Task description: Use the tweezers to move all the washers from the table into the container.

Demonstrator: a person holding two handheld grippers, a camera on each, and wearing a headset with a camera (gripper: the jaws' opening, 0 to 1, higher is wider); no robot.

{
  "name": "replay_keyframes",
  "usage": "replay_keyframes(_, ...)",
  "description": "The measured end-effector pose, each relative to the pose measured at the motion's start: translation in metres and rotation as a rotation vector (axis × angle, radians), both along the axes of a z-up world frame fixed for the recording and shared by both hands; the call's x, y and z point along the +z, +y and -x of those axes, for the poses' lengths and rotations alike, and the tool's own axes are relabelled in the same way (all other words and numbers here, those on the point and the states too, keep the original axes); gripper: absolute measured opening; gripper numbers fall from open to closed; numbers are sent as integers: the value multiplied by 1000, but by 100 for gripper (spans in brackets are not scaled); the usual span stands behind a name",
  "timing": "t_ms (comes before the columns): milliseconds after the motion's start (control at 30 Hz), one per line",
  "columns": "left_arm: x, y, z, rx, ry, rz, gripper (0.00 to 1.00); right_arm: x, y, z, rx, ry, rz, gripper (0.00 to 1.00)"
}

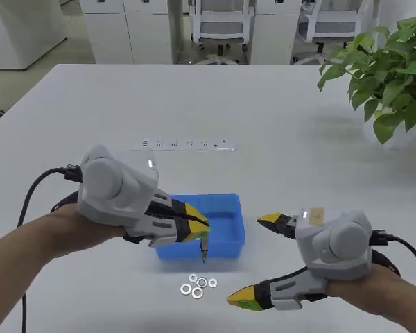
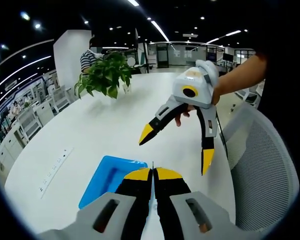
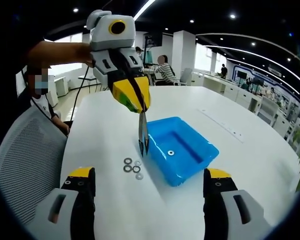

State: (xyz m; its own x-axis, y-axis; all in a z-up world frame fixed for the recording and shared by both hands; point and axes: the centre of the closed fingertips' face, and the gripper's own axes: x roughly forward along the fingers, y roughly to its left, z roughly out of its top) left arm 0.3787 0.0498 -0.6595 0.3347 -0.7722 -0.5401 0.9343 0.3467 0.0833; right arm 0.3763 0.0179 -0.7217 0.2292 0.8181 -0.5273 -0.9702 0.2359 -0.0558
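Now one washer lies inside the blue container, a few more washers on the table just in front, left gripper pinched on the tweezers pointing down, right gripper wide apart.

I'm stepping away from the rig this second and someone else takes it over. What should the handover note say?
Left hand-held gripper: shut on the tweezers, tips pointing down by the near wall of the container; I see no washer in them.
Right hand-held gripper: open, empty, held above the table to the right of the loose washers.
Done: one washer lies inside the blue container.
Left: about five washers, clustered on the table just in front of the container, to be picked with the tweezers and dropped in.
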Motion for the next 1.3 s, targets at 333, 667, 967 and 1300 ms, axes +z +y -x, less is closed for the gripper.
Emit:
replay_keyframes(333,-12,-7,7,-13,26,-1,6,-8,2,10,34,13,8,82)
replay_keyframes(667,-23,-10,4,-25,48,5,6,-16,0,18,40,36,20,80)
replay_keyframes(967,-32,-12,4,-34,63,5,6,-20,-1,20,37,50,22,79)
replay_keyframes(1300,-39,-15,4,-44,75,3,6,-26,-3,22,36,66,30,78)
